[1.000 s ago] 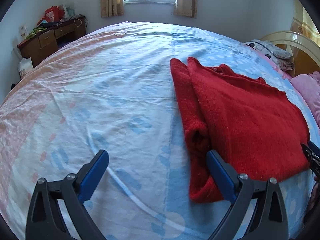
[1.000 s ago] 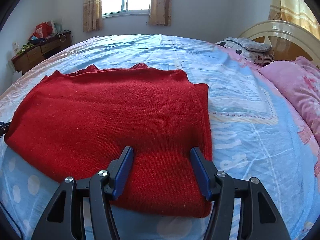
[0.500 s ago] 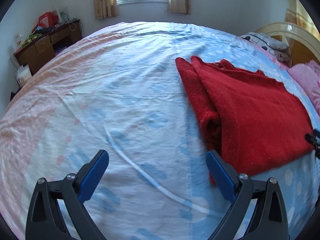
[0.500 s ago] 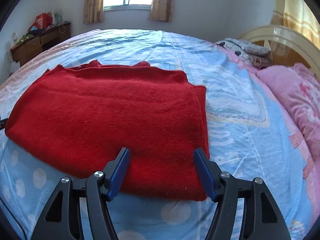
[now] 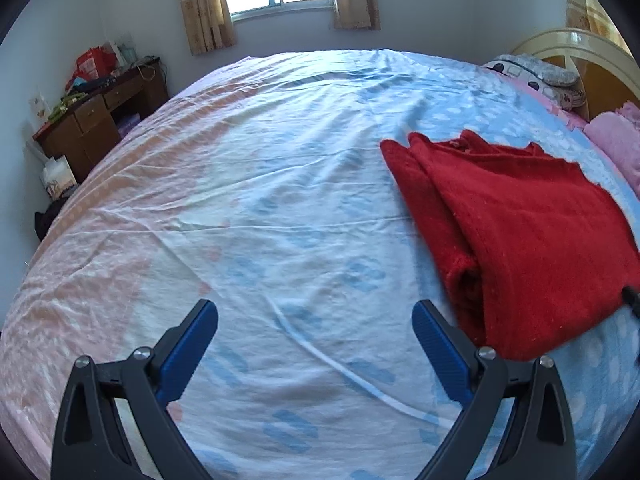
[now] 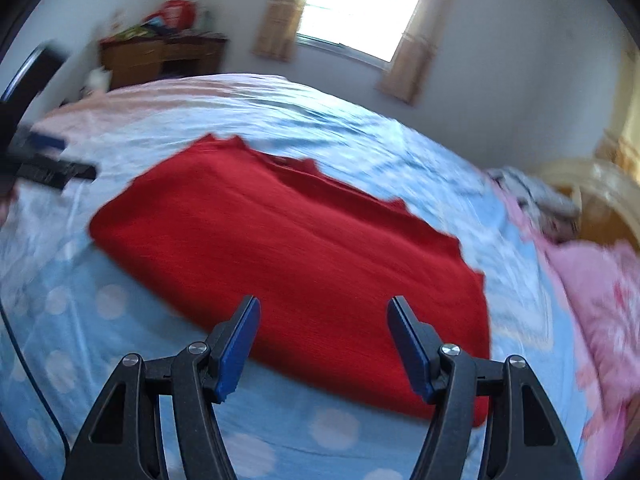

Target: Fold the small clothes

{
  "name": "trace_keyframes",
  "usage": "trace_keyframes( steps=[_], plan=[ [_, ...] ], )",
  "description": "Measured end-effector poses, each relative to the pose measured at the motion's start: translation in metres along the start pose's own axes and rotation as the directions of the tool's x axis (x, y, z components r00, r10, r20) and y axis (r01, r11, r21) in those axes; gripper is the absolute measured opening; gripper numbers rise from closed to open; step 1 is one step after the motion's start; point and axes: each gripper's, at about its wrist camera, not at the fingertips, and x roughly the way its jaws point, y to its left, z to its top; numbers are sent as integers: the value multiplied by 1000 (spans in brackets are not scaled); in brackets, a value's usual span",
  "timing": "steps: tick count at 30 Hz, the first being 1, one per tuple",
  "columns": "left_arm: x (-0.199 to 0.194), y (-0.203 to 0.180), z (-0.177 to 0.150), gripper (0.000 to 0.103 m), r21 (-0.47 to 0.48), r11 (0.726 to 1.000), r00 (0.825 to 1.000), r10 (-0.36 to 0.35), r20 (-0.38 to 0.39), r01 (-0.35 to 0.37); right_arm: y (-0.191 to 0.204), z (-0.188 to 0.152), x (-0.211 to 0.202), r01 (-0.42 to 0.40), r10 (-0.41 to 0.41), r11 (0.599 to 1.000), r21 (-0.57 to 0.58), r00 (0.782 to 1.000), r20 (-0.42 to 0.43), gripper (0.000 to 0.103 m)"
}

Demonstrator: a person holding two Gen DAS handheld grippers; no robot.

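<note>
A red knitted sweater (image 5: 520,224) lies folded into a flat rectangle on the bed, at the right of the left wrist view; its folded edge faces left. My left gripper (image 5: 315,322) is open and empty, above bare sheet to the left of the sweater. In the blurred right wrist view the sweater (image 6: 304,248) fills the middle. My right gripper (image 6: 323,316) is open and empty, held above the sweater's near edge. The left gripper (image 6: 44,160) shows at the far left of that view.
The bed sheet (image 5: 248,216) is blue and pink with dots. A pink pillow (image 6: 600,312) and a grey patterned pillow (image 5: 532,74) lie by the wooden headboard (image 5: 592,64). A wooden desk (image 5: 100,120) with clutter stands at the far left under the window.
Both grippers have drawn back and up from the sweater. The left one no longer overlaps its left edge. The right one has tilted and is moving fast, so its view is blurred.
</note>
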Motion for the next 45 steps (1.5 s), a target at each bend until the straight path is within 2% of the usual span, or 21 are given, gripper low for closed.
trace_keyframes(
  steps=[3, 7, 12, 15, 21, 28, 31, 35, 39, 42, 45],
  plan=[
    [1, 3, 3, 100, 9, 1000, 1000, 4, -9, -4, 31, 5, -1, 6, -3, 996, -94, 999, 32, 66],
    [7, 7, 8, 100, 9, 1000, 1000, 9, 1, -9, 61, 6, -7, -18, 30, 987, -160, 997, 69, 66],
    [15, 19, 17, 100, -73, 989, 991, -132, 10, 132, 91, 6, -9, 21, 7, 967, -254, 994, 110, 66],
    [20, 22, 22, 100, -111, 977, 983, -179, 27, 181, 98, 7, -10, 29, 5, 963, -269, 992, 126, 66],
    [39, 19, 37, 100, -171, 940, 955, -295, 29, 295, 112, 10, -7, 61, -18, 953, -298, 989, 147, 66],
    [70, 1, 59, 100, -233, 874, 900, -436, 7, 426, 127, 21, 1, 64, -16, 943, -327, 989, 149, 66],
    [82, -9, 64, 100, -241, 858, 882, -470, -14, 453, 130, 24, 6, 65, -19, 941, -332, 990, 142, 66],
    [90, -20, 69, 99, -215, 870, 888, -459, -28, 443, 131, 25, 8, 71, -25, 940, -334, 990, 138, 65],
    [95, -20, 73, 95, -207, 875, 894, -449, -1, 439, 132, 25, 9, 74, -29, 938, -338, 990, 137, 64],
    [98, -23, 77, 90, -183, 874, 888, -459, -11, 450, 136, 25, 7, 62, -18, 935, -350, 992, 128, 54],
    [104, -24, 82, 84, -182, 872, 885, -465, -19, 454, 138, 25, 8, 49, -5, 929, -367, 993, 119, 38]
  ],
)
